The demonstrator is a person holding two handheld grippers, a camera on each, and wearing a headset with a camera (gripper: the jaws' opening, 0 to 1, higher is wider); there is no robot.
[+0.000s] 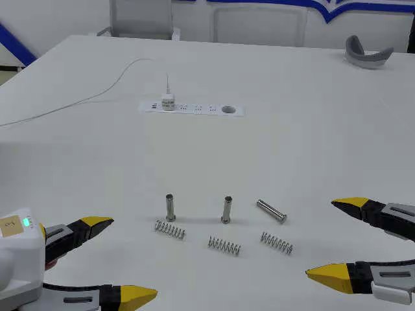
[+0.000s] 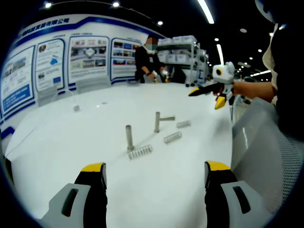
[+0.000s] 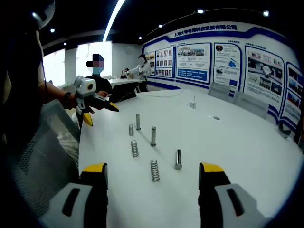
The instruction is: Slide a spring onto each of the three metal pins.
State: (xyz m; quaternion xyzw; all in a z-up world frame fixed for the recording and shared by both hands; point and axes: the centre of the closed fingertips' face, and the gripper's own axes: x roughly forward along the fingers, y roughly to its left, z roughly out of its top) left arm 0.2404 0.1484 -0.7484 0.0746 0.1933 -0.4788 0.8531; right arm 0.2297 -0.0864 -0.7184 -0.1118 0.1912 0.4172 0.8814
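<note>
Nearest the person, the left gripper (image 1: 120,259) sits at the lower left of the head view. Its yellow-tipped jaws are spread wide with nothing between them, and the left gripper view shows the same wide gap over bare white tabletop (image 1: 292,149). The right gripper (image 1: 332,238) comes in from the lower right, also wide open and holding nothing. Neither gripper touches any part. Between and just beyond the two grippers, three springs lie flat in a row on the tabletop: the left spring (image 1: 170,229), the middle spring (image 1: 224,245) and the right spring (image 1: 276,242), each apart from the others. Just behind them is the row of metal pins, one behind each spring and all bare. The left pin (image 1: 170,207) stands upright with the left spring close to its base. The middle pin (image 1: 226,210) also stands upright. The right pin (image 1: 271,211) lies on its side, angled across the tabletop. Further back, well apart from the parts, a flat socket strip (image 1: 201,108) is set into the tabletop. A white plug (image 1: 168,100) stands in it, and a thin cable (image 1: 84,97) curves away to the left. At the far right edge rests a grey curved object (image 1: 367,53), and chairs (image 1: 139,18) stand behind the far side.
</note>
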